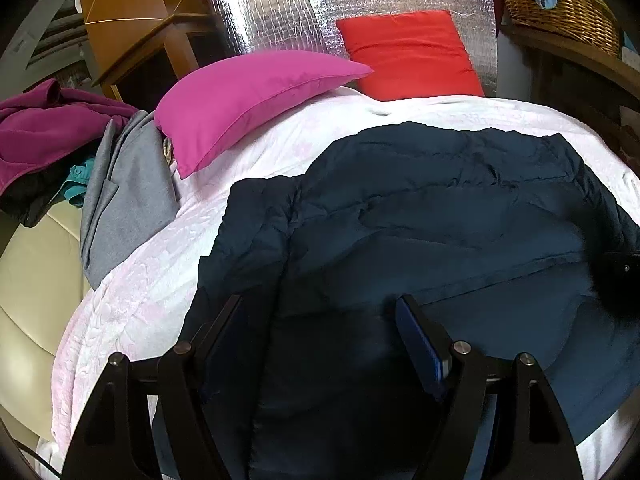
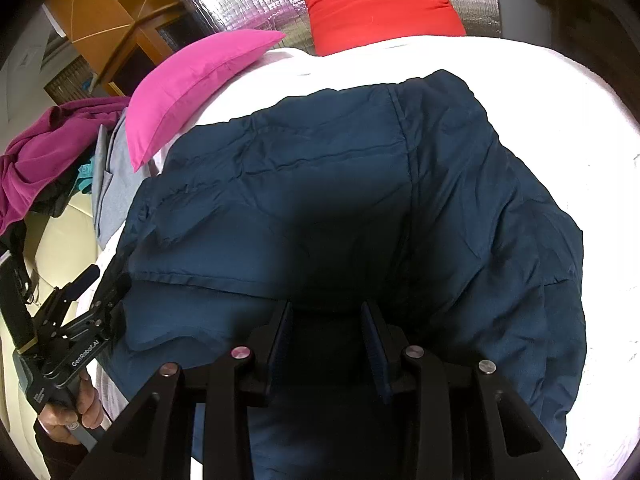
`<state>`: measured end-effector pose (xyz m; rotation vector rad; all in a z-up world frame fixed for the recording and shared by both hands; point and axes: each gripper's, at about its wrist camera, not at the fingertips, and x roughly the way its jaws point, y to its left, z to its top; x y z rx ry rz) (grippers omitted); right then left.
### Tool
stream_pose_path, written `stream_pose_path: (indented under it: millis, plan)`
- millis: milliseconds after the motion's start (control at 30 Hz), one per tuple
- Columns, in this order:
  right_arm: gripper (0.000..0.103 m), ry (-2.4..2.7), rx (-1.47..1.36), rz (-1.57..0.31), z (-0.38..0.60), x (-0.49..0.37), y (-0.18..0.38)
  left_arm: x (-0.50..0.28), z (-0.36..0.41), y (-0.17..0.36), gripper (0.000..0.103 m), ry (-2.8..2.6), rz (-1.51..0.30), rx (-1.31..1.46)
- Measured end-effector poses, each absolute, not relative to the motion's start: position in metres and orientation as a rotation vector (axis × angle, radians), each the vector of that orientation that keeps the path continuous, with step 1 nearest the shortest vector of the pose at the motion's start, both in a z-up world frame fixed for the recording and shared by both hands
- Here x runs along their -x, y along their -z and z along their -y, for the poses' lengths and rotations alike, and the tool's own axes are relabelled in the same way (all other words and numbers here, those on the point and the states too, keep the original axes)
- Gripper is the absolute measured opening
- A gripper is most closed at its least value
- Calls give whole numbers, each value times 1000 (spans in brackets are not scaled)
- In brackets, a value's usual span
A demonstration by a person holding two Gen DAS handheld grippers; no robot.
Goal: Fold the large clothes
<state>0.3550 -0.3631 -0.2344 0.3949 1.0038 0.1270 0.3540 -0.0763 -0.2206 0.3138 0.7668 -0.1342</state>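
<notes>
A dark navy puffy jacket [image 1: 440,208] [image 2: 320,168] lies spread on the white bed cover [image 1: 160,280] [image 2: 540,80], its near part folded over along a hem line. My left gripper [image 1: 316,306] hovers over the jacket's left side with its jaws wide apart and fabric lying flat beneath them. In the right wrist view the left gripper [image 2: 100,276] sits at the jacket's left edge, held by a hand [image 2: 80,404]. My right gripper [image 2: 325,308] stands narrow at the hem fold, with dark shadowed jacket fabric filling the gap between its pads. Its body shows as a dark blur [image 1: 620,272].
A pink pillow [image 1: 248,100] and a red pillow [image 1: 408,52] lie at the head of the bed. Grey [image 1: 128,200] and magenta [image 1: 48,128] garments are piled on the left beside a cream seat [image 1: 32,280]. A wicker basket [image 1: 560,0] stands on a shelf at the far right.
</notes>
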Motion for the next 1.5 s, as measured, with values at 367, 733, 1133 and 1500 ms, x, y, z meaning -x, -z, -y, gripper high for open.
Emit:
stream_pose_path:
  millis: [367, 733, 1133, 1500]
  plan:
    - [40, -124, -408, -1005, 363, -355, 234, -355, 77, 223, 77, 130, -772, -323]
    - [40, -114, -604, -842, 415, -366, 202, -388, 44, 206, 77, 18, -765, -193]
    - [43, -14, -810, -862, 465, -447, 228, -447, -11, 234, 77, -152, -960, -20]
    - [47, -20, -688, -812, 422, -451, 200, -449, -25, 230, 77, -184, -974, -1]
